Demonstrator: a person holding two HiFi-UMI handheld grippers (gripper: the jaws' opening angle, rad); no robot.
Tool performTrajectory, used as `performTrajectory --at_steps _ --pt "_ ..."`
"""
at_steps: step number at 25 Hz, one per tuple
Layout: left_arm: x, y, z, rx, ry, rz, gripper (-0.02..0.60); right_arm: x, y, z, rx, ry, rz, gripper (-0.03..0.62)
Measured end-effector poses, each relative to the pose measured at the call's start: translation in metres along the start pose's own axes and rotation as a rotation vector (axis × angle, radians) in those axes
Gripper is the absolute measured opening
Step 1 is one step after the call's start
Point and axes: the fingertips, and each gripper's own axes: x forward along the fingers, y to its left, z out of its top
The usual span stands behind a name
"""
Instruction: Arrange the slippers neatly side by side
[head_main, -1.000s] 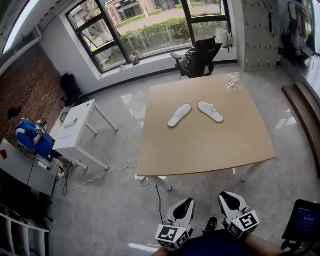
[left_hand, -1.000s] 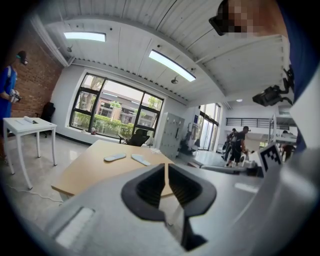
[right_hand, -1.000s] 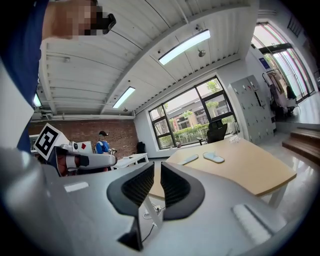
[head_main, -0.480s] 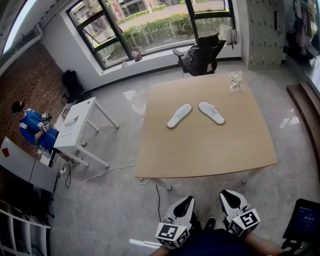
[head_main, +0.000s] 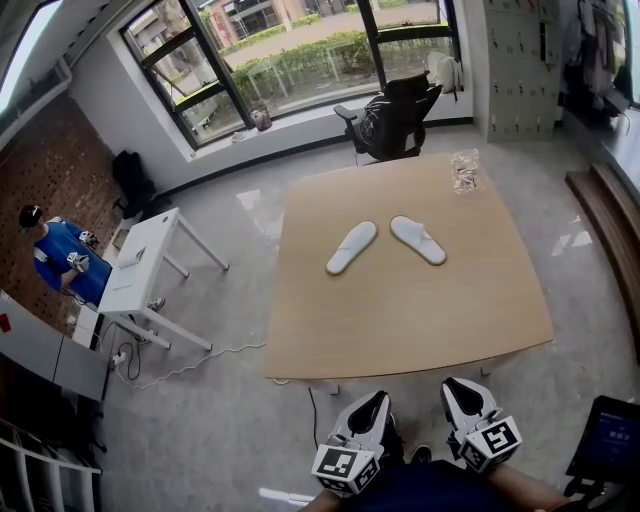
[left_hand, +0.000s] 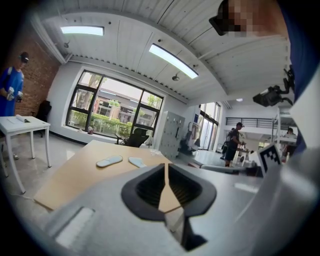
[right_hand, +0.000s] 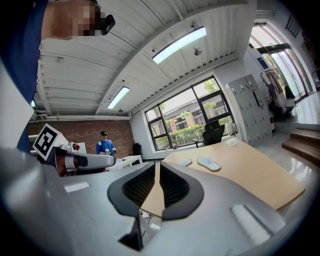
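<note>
Polished grey floor, big windows, brick wall to one side. Square table (head_main: 400, 300) had a pale, matte wood top. Two flat, white, soft-looking slippers lay on it past the middle: left slipper (head_main: 351, 247) and right slipper (head_main: 418, 239), apart, far ends close, near ends splayed. Crumpled clear plastic wrapper (head_main: 464, 170) sat near the far right corner; contents could not be made out. Left gripper (head_main: 372, 405) hung short of the table, jaws together, empty. Right gripper (head_main: 460, 392), beside it, was closing, thin slit left, nothing between.
</note>
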Motion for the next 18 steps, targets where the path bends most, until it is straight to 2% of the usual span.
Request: performTrajectory --at_steps 4,12,18 --pt "0.014 0.022 0.009 -0.008 -0.001 -0.005 0.023 0.025 -0.002 0.003 -0.024 -0.011 0.008 0.031" --pt "0.043 0.071 0.036 -0.009 -0.013 -0.046 0.023 0.082 -0.002 0.025 -0.045 -0.023 -0.048 0.026" --pt "0.061 0.109 0.041 -0.041 -0.01 -0.075 0.023 0.12 -0.001 0.02 -0.065 -0.005 -0.075 0.026"
